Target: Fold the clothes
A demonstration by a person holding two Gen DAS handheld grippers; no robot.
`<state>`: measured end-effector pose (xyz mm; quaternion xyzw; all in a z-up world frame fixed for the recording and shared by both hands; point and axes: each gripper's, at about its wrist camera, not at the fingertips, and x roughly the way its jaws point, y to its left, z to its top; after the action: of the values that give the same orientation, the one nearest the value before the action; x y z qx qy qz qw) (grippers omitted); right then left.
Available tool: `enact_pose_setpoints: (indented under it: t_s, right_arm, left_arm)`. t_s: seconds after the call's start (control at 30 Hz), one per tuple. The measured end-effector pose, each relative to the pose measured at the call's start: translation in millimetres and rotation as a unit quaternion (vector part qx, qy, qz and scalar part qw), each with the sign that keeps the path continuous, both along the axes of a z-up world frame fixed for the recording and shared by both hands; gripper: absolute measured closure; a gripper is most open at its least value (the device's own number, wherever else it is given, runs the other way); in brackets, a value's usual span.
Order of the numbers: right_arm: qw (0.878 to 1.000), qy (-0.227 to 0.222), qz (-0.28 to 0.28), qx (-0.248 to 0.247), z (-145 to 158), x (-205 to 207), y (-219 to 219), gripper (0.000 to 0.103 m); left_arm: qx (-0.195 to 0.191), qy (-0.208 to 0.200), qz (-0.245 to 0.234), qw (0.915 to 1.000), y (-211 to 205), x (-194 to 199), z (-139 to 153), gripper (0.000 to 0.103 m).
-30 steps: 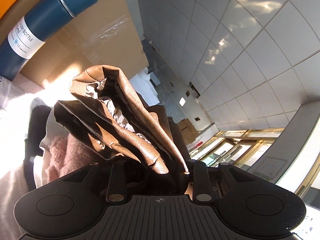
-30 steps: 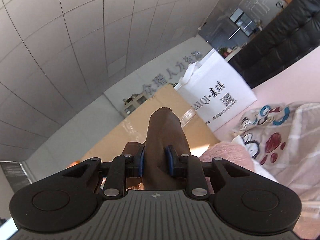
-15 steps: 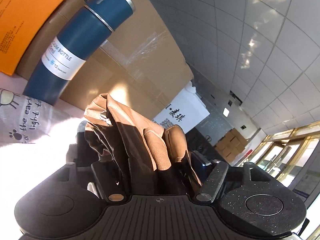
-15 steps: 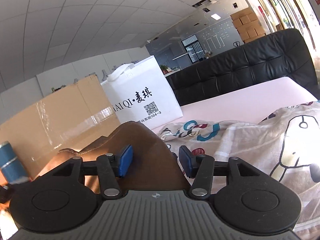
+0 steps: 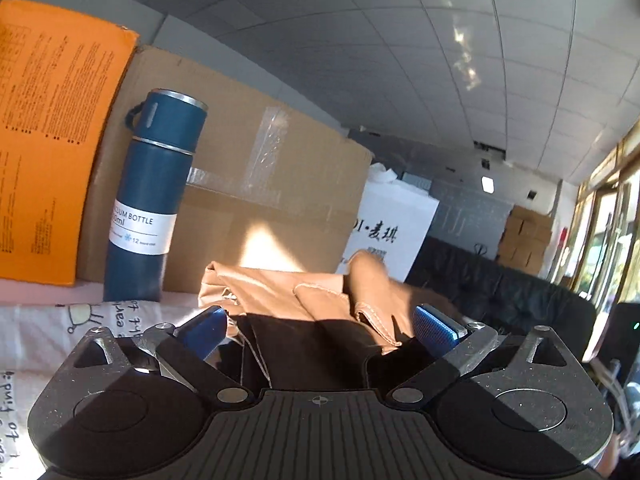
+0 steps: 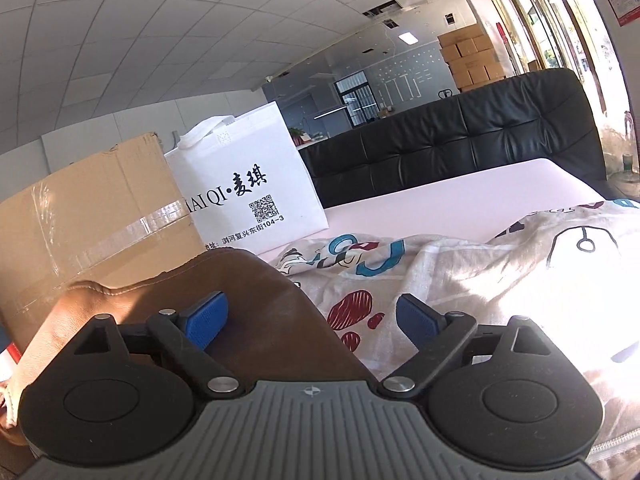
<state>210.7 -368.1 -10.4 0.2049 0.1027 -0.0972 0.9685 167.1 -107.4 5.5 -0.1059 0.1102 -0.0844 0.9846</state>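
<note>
A brown leather-look garment (image 5: 304, 304) lies bunched on the printed cloth, right in front of my left gripper (image 5: 320, 328). The left gripper's blue pads (image 5: 434, 326) stand wide apart on either side of the bundle, so it is open. In the right wrist view the same brown garment (image 6: 248, 300) lies under and ahead of my right gripper (image 6: 312, 316), which is also open with its blue pads (image 6: 206, 316) spread; the garment's edge runs past the left pad only.
A blue vacuum bottle (image 5: 150, 208) stands left of the garment, before a cardboard box (image 5: 256, 200) and an orange sheet (image 5: 44, 140). A white tote bag (image 6: 240, 184) stands behind. A cartoon-print cloth (image 6: 480, 280) covers the pink table (image 6: 460, 196); a black sofa (image 6: 460, 140) is beyond.
Both grippers came down from pointing at the ceiling to table level. Each was shut on the brown garment a second ago; both jaws have since opened and the garment now rests on the cloth.
</note>
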Motion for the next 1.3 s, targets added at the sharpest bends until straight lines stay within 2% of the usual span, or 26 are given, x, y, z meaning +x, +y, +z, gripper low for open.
enact_pose_setpoints:
  t_s: [0.03, 0.1, 0.2, 0.27, 0.43, 0.53, 0.63, 0.7, 0.87, 0.93, 1.1, 1.2, 1.3]
  right_arm:
    - [1.0, 0.001, 0.001, 0.001, 0, 0, 0, 0.006]
    - [1.0, 0.002, 0.004, 0.001, 0, 1, 0, 0.005]
    - [1.0, 0.002, 0.008, 0.006, 0, 0, -1, 0.005]
    - [1.0, 0.0, 0.01, 0.011, 0, -1, -2, 0.004]
    - [1.0, -0.008, 0.019, 0.019, -1, -3, -3, 0.0]
    - [0.998, -0.046, 0.036, 0.032, 2, -14, -4, 0.0]
    - [0.99, -0.122, 0.053, 0.039, 6, -36, -5, 0.0]
    - [0.988, -0.147, 0.041, 0.03, 8, -45, -3, 0.0]
    - [0.988, -0.15, -0.01, 0.025, 9, -49, -3, 0.0]
    - [0.986, -0.158, -0.036, 0.028, 9, -55, -4, 0.0]
    - [0.975, -0.191, -0.093, 0.071, 18, -89, -12, 0.0]
    - [0.968, -0.215, -0.085, 0.098, 31, -125, -13, 0.0]
    - [0.967, -0.219, -0.048, 0.121, 54, -163, -8, 0.0]
  left_arm:
    - [0.012, 0.018, 0.011, 0.9997, -2, 4, -3, 0.002]
    - [0.005, 0.039, 0.012, 0.9991, 2, 8, -8, 0.001]
    - [-0.001, 0.005, 0.032, 0.9995, 6, -3, -4, 0.001]
    - [0.008, -0.022, 0.048, 0.9986, 5, -13, 1, 0.001]
    - [0.033, -0.062, 0.059, 0.9958, 5, -48, 16, 0.001]
    - [0.048, -0.085, 0.065, 0.9931, 5, -70, 25, 0.0]
    - [0.062, -0.105, 0.07, 0.9901, 6, -91, 34, 0.0]
    - [0.069, -0.114, 0.071, 0.9886, 10, -105, 41, 0.0]
    - [0.087, -0.135, 0.073, 0.9844, 21, -140, 57, 0.0]
    - [0.082, -0.14, 0.075, 0.9839, 27, -153, 63, 0.0]
    - [0.078, -0.152, 0.072, 0.9827, 38, -190, 83, 0.0]
    - [0.084, -0.166, 0.074, 0.9797, 38, -212, 96, 0.0]
    - [0.089, -0.182, 0.075, 0.9763, 38, -236, 110, 0.0]
